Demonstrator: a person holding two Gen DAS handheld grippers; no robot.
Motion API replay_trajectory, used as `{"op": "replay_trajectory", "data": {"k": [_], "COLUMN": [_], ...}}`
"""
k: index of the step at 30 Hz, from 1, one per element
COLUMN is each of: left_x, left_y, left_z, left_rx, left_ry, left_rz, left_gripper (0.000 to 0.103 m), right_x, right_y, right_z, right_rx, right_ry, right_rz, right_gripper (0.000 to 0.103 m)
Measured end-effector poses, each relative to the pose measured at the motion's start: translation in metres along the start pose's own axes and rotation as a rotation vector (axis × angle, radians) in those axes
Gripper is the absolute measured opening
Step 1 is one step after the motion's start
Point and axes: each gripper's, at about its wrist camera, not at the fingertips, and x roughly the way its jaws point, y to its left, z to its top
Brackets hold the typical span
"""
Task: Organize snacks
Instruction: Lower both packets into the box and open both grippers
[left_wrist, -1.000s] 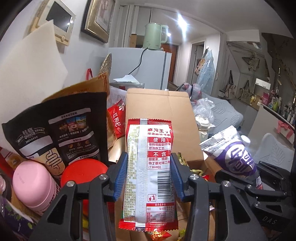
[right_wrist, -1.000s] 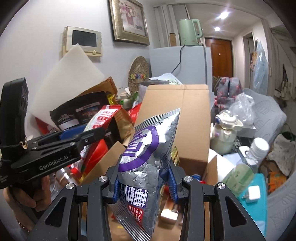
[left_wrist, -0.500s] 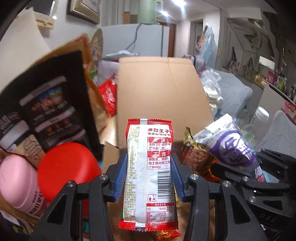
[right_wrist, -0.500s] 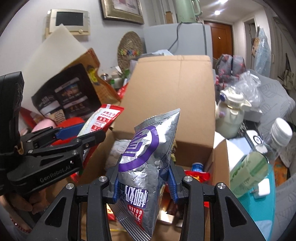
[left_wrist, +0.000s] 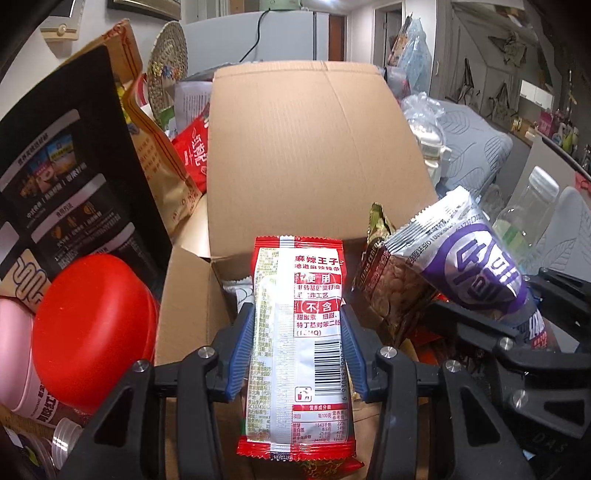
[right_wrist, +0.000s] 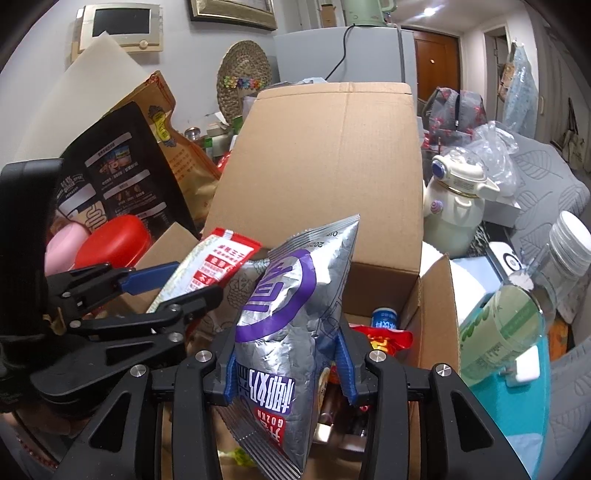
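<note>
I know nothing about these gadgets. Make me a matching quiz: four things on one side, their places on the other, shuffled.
Things:
1 red-and-white packet
2 silver-and-purple bag
3 red lid
4 cream kettle

Places:
A right of the cardboard box
B held in the right tool
C held in the left tool
D left of the box

Pairs: 1-C, 2-B, 3-D, 4-A

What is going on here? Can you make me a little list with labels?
left gripper: shut on the red packet, held upright
right gripper: shut on the silver bag, held upright
box: open cardboard, back flap standing up, right in front of both grippers
inside box: a red wrapper and a blue-capped item show
left of box: red lid, black pouch
right of box: cream kettle, clear bottle
</note>
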Motion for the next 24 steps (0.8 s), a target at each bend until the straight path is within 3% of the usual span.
{"op": "replay_trajectory", "data": {"k": [6, 10, 17, 20, 22, 24], "left_x": [0.009, 0.017, 0.012, 0.007, 0.001, -0.005], "left_y": [0.003, 0.002, -0.001, -0.004, -0.004, -0.003], "left_z": [-0.001, -0.002, 0.0, 0.001, 0.002, 0.004], "left_rx": [-0.012, -0.006, -0.004, 0.002, 0.004, -0.001], "left_ry": [0.037, 0.078, 0.079, 0.06, 0.04, 0.019], "left_rz": [0.021, 0.043, 0.044, 0.053, 0.084, 0.089], "left_gripper": [0.045, 0.046, 0.049, 0.06, 0.074, 0.075], "right_x": [0.007, 0.013, 0.006, -0.001, -0.005, -0.01], "right_y": [0.005, 0.003, -0.003, -0.004, -0.003, -0.003], "right_z": [-0.003, -0.003, -0.002, -0.001, 0.001, 0.002], "right_rx": [-0.032, -0.026, -0.011, -0.01, -0.011, -0.017], "right_ry": [0.026, 0.058, 0.045, 0.026, 0.015, 0.0], "right_rz": [0.001, -0.05, -0.083, -0.092, -0.097, -0.102], "right_gripper": [0.042, 0.047, 0.054, 0.057, 0.057, 0.057]}}
